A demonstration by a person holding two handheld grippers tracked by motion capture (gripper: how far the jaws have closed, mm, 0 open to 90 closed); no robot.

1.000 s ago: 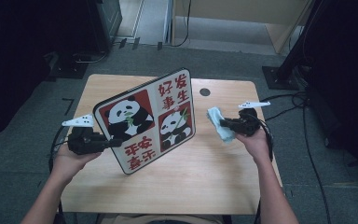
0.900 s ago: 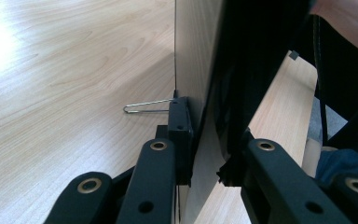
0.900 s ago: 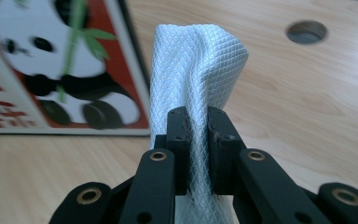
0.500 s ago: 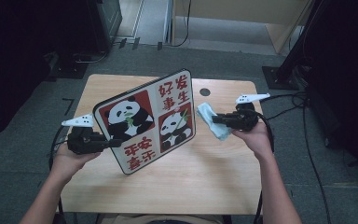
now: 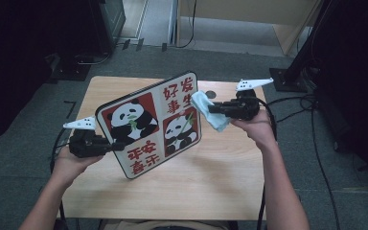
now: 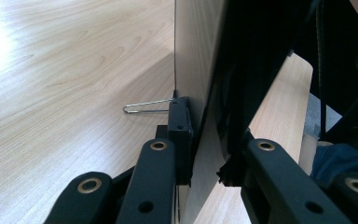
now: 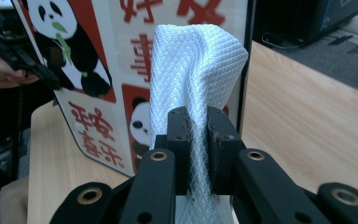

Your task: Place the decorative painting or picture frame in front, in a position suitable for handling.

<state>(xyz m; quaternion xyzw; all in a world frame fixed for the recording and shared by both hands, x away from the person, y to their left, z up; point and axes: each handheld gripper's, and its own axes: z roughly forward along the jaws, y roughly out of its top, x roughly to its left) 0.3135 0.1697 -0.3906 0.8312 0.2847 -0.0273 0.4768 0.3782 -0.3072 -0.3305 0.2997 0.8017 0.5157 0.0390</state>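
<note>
A rounded panda board [image 5: 148,129] with red characters stands tilted above the table. My left gripper [image 5: 112,146] is shut on the board's left edge, and in the left gripper view the jaws [image 6: 203,149] pinch the thin board [image 6: 200,70] edge-on. My right gripper [image 5: 211,109] is shut on a pale blue cloth [image 5: 219,123], which presses against the board's upper right corner. In the right gripper view the waffle-textured cloth [image 7: 196,65] rises between the jaws [image 7: 198,135], right in front of the board's printed face [image 7: 102,56].
The wooden table [image 5: 220,182] has a small dark round hole [image 5: 211,94] near its far edge. Cables and a black stand base [image 5: 287,76] lie on the floor to the right. A wire loop [image 6: 147,108] sticks out beside the left jaw.
My right gripper has carried the cloth leftward, from beside the board to its upper right corner. The left gripper and the board have stayed put.
</note>
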